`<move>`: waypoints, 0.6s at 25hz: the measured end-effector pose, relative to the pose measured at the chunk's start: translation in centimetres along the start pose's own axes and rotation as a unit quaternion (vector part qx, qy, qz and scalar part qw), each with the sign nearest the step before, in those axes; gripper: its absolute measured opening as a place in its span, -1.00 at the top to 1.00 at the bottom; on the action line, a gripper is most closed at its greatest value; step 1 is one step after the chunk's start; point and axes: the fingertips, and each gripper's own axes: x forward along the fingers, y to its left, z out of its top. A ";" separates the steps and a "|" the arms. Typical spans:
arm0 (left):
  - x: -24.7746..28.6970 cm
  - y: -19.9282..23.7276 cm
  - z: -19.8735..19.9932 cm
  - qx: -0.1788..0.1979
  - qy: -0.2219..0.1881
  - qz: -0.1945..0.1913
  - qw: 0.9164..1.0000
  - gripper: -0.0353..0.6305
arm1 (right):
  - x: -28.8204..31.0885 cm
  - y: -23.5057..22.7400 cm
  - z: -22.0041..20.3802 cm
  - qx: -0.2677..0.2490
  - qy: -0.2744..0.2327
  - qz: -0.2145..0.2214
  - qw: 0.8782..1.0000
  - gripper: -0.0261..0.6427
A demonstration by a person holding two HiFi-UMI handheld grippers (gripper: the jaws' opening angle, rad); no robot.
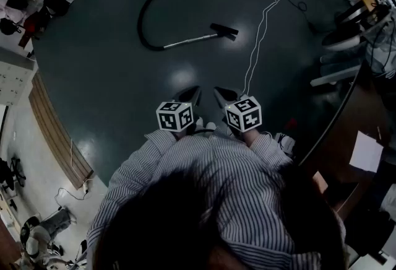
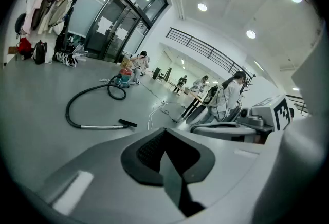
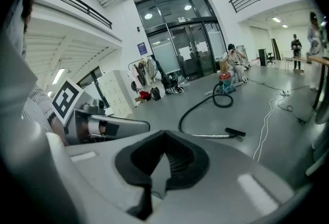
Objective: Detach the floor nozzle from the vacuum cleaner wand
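Observation:
The vacuum's silver wand lies on the dark floor far ahead of me, with the black floor nozzle on its right end and the black hose curling off its left end. The left gripper view shows the nozzle small and distant, as does the right gripper view. My left gripper and right gripper are held side by side close to my body, both shut and empty, well short of the wand.
A white cable runs across the floor right of the nozzle. The canister stands at the hose's far end. A curved desk with a paper sheet is at my right. Bags and clothes lie far left.

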 end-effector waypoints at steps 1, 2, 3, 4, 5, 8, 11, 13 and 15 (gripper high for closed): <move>0.0 -0.1 -0.1 -0.004 -0.001 0.000 1.000 0.88 | -0.1 0.0 -0.1 0.002 0.001 0.001 1.000 0.92; 0.0 -0.1 -0.2 -0.008 -0.002 0.000 1.000 0.88 | -0.2 -0.1 -0.1 0.003 0.003 0.002 1.000 0.92; 0.1 -0.2 -0.2 -0.010 -0.002 0.000 1.000 0.88 | -0.2 -0.2 -0.2 0.003 0.004 0.003 1.000 0.92; 0.2 -0.2 -0.2 -0.011 -0.002 0.000 1.000 0.88 | -0.3 -0.2 -0.2 0.002 0.004 0.003 1.000 0.92; 0.3 -0.3 -0.1 -0.010 -0.001 -0.001 1.000 0.88 | -0.3 -0.3 -0.1 0.002 0.005 0.004 1.000 0.92; 0.6 -0.5 0.2 -0.007 0.001 -0.007 1.000 0.88 | -0.1 -0.5 0.0 0.001 0.007 0.006 1.000 0.92; 0.8 -0.6 0.3 -0.005 0.004 -0.010 1.000 0.88 | 0.1 -0.7 0.1 -0.001 0.010 0.007 1.000 0.92; 0.9 -0.6 0.4 -0.008 0.004 -0.009 1.000 0.88 | 0.1 -0.7 0.4 -0.001 0.008 0.009 1.000 0.92; 1.0 -0.6 0.4 -0.012 0.003 -0.008 1.000 0.88 | 0.0 -0.7 0.7 0.001 -0.003 0.015 1.000 0.92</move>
